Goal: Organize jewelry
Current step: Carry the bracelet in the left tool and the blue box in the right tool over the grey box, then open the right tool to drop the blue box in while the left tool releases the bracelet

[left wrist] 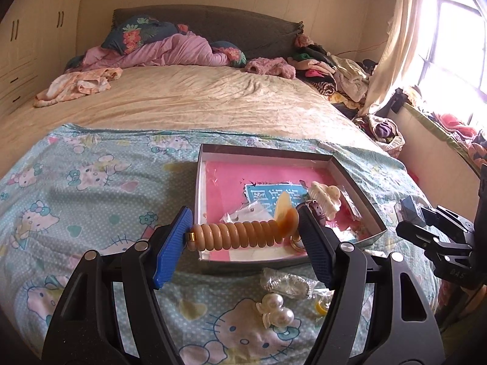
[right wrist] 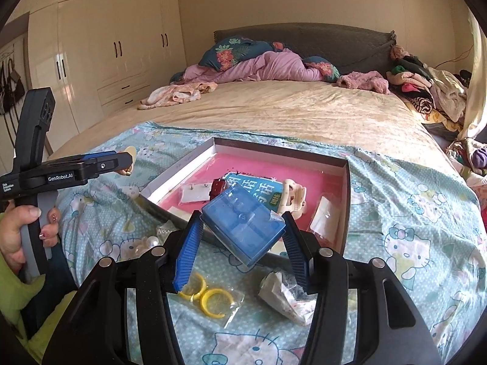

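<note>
Amber coil hair tie [left wrist: 240, 234] sits stretched between your left gripper [left wrist: 246, 237] fingers, above the tray's [left wrist: 353, 179] 6 o'clock rim. Your right gripper [right wrist: 243, 237] clamps the blue box [right wrist: 243, 228]. Next, I'd judge: lower both into the tray.
</note>
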The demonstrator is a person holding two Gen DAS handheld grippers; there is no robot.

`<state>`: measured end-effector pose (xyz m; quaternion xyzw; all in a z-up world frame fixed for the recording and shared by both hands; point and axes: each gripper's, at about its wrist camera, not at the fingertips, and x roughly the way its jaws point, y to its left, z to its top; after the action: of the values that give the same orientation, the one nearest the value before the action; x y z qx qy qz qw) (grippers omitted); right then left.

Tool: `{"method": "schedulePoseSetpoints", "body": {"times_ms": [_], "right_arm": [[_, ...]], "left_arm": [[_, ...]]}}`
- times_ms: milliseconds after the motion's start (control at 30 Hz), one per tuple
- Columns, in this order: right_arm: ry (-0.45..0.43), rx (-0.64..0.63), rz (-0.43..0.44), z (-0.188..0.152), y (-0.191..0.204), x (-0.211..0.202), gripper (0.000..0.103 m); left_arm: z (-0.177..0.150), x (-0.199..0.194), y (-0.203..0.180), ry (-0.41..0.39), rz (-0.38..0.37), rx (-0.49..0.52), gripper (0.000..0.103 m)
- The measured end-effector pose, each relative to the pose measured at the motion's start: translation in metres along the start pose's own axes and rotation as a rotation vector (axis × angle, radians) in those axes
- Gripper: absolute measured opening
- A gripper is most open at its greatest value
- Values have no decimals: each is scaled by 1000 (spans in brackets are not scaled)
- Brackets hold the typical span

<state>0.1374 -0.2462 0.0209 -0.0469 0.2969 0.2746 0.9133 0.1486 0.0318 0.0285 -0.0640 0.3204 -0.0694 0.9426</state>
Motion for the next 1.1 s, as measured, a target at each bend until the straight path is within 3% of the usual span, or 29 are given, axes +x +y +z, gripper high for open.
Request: {"method": "schedulePoseSetpoints", "body": {"times_ms": [500,767,1100], "right_arm": [[-66,1,-76,35,-33,12,51],[1,32,-115,37,-56,46,51],[91,90,-95,13,-68,73,51]], "left_arm": [[28,35,-8,27,-5,-4,63],[31,71,-5,85,14,1,63],[32,123,-5,174,7,0,63]]}}
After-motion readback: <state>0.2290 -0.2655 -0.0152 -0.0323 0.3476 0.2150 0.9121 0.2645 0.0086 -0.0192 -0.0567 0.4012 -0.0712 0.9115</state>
